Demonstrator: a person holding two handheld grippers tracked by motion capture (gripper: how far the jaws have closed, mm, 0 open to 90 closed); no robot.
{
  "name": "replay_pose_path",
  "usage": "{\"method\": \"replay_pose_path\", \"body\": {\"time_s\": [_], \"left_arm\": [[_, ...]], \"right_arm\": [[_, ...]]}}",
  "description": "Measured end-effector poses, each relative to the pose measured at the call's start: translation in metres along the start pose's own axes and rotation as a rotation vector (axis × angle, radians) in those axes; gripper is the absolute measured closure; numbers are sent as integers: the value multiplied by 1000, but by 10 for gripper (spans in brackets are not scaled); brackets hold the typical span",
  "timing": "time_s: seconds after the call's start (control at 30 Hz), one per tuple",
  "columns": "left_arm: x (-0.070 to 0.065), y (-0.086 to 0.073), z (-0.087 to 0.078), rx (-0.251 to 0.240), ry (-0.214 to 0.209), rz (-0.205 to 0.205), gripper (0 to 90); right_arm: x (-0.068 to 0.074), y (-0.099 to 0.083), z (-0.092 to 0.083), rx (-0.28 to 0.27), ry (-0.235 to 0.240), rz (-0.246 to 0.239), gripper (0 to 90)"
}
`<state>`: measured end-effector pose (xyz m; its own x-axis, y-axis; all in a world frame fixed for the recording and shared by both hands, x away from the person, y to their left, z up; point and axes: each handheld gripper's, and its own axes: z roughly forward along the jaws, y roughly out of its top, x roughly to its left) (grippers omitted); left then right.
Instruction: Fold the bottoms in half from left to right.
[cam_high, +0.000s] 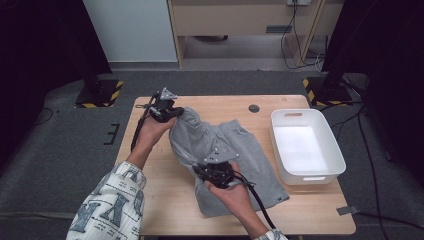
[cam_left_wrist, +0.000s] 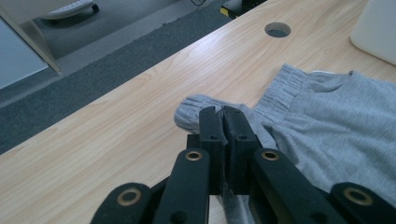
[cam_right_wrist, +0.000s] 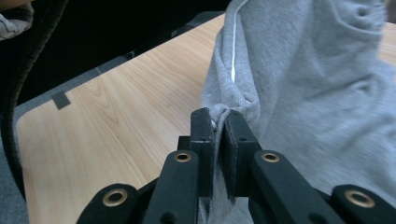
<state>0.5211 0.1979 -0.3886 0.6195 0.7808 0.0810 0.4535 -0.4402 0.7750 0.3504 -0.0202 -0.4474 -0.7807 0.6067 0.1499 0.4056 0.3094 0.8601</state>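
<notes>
Fingers (cam_right_wrist: 239, 140) of the right gripper (cam_high: 200, 169) are clamped on a fold of the grey garment (cam_high: 235, 160), cloth pinched between the pads in the right gripper view. Fingers (cam_left_wrist: 211, 130) of the left gripper (cam_high: 172, 111) are likewise closed on the garment's edge, with a ribbed band of the cloth just beyond the tips in the left gripper view.

Landmark: the white bin (cam_high: 306, 145) at the table's (cam_high: 165, 200) right end.

Nearest item: the right hand (cam_high: 227, 187), left of the bin and nearer the person, gripping the garment's left edge at mid-length. A patterned sleeve (cam_high: 107, 205) sits well left of the bin at the near table edge.

Garment: lies on the table just left of the bin, not touching it as far as can be told. Long axis runs diagonally, from the near end close to the bin's near corner to the far end up and away to the left. Ribbed band lies at the far end; the far-left corner is lifted off the wood by the left gripper. A small dark tag (cam_high: 285, 198) sits at the near right corner; any writing is too small to read.

Farther: a round hole (cam_high: 254, 108) in the tabletop, beyond the garment and left of the bin's far corner.
</notes>
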Motion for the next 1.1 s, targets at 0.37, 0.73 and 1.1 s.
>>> {"method": "replay_pose_path", "body": {"time_s": [0.37, 0.73, 1.1], "left_arm": [[-10, 10, 14, -2, -19, -4, 872], [-16, 19, 14, -11, -20, -5, 873], [-31, 33, 21, -16, -32, 16, 873]], "right_arm": [[-23, -5, -21, -13, -31, 37, 839], [-33, -4, -43, -36, -60, 42, 835], [-45, -13, -53, -35, -85, 68, 832]]}}
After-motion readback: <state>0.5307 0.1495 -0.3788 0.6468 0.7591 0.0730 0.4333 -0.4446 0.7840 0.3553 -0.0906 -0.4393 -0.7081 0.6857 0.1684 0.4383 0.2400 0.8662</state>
